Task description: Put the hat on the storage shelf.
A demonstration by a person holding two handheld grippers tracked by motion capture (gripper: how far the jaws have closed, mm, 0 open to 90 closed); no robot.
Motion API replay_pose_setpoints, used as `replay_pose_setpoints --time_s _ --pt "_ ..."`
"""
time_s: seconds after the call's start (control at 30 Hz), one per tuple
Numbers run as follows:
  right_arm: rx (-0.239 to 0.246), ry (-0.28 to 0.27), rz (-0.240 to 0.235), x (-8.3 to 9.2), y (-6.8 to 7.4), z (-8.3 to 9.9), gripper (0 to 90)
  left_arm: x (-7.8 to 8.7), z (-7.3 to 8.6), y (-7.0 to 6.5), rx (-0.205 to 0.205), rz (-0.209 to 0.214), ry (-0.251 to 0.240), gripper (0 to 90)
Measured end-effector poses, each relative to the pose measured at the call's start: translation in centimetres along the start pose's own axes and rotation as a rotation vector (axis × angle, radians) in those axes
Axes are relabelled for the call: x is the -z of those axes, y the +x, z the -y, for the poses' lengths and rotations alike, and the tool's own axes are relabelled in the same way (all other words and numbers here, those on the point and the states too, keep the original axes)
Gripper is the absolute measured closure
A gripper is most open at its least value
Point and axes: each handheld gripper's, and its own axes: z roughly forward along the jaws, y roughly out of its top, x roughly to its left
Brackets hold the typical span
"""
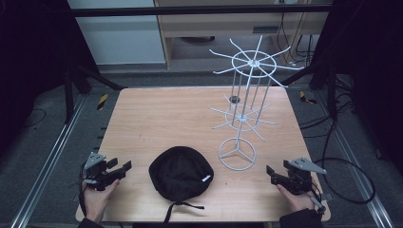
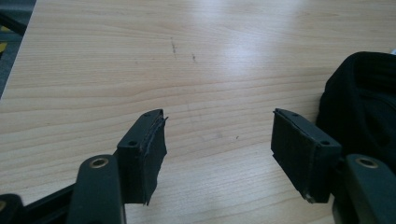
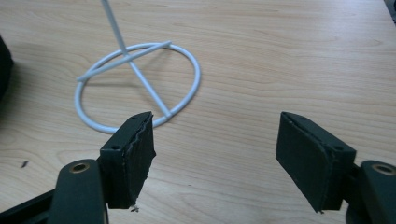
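A wooden desk point(image 1: 157, 118) is seen from above, and a black cap point(image 1: 180, 172) is laid flat on it near the front edge, about in the middle. A thin black strap is trailed from the cap toward the front edge. Just to the right of the cap, but not touching it, a white wire rack point(image 1: 247, 95) is stood upright on a round ring base point(image 1: 236, 154); two rings of thin hooks are spread out from its pole, one high and one lower down. The left tongs point(image 1: 122, 167) are held in a hand point(image 1: 97, 199) at the front left corner of the desk, near the cap's left side. In the left gripper view these tongs point(image 2: 218, 135) are spread wide with nothing between them — only bare wood is seen in the gap, and the cap point(image 2: 362, 112) is seen just beyond the jaw on the right. The right tongs point(image 1: 272, 175) are held in the other hand point(image 1: 297, 199) at the front right corner, near the ring base. In the right gripper view they point(image 3: 215, 140) are spread wide too, pinching nothing — the ring base point(image 3: 140, 84) is seen lying just past the jaw on the left.
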Motion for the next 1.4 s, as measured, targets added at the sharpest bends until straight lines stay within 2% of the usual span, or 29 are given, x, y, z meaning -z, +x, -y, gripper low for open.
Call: replay_pose_setpoints --time_s 0.07,0.2,0.23,0.3,0.4,0.5,0.63,0.9,0.93,1.13,1.4 --pt "0.005 -0.001 -0.017 0.1 0.5 -0.1 30.4 0.2 -0.1 -0.2 0.001 0.017 0.0 34.5" --pt "0.013 0.006 -0.049 0.2 1.2 -0.1 35.1 0.4 -0.2 -0.7 -0.012 0.018 -0.005 33.1" --pt "0.037 0.013 -0.072 0.1 1.9 -0.2 37.5 0.5 -0.2 -0.9 -0.019 0.02 -0.006 32.7" --pt "0.041 0.02 -0.093 0.1 2.4 -0.2 39.2 0.6 -0.2 -1.1 -0.024 0.025 -0.006 32.0" --pt "0.048 0.022 -0.126 0.1 3.2 -0.4 40.9 0.7 -0.3 -1.8 -0.042 0.046 -0.006 30.4" --pt "0.053 0.025 -0.14 0.1 3.9 -0.5 41.2 0.7 -0.3 -2.0 -0.042 0.052 -0.006 28.9" --pt "0.063 0.022 -0.183 0.0 5.2 -0.8 42.5 0.7 -0.3 -2.6 -0.051 0.069 -0.007 28.3" --pt "0.083 0.028 -0.24 -0.3 7.0 -1.4 45.0 0.9 -0.4 -3.9 -0.064 0.083 -0.035 37.2" --pt "0.092 0.024 -0.255 -0.5 7.6 -1.7 46.2 0.9 -0.4 -4.3 -0.066 0.092 -0.036 38.4" --pt "0.115 0.027 -0.294 -1.0 9.5 -2.3 50.7 0.8 -0.4 -5.4 -0.085 0.119 -0.032 43.7" --pt "0.137 0.04 -0.338 -2.0 11.7 -3.1 54.8 0.0 -0.5 -6.7 -0.103 0.152 -0.005 44.7"
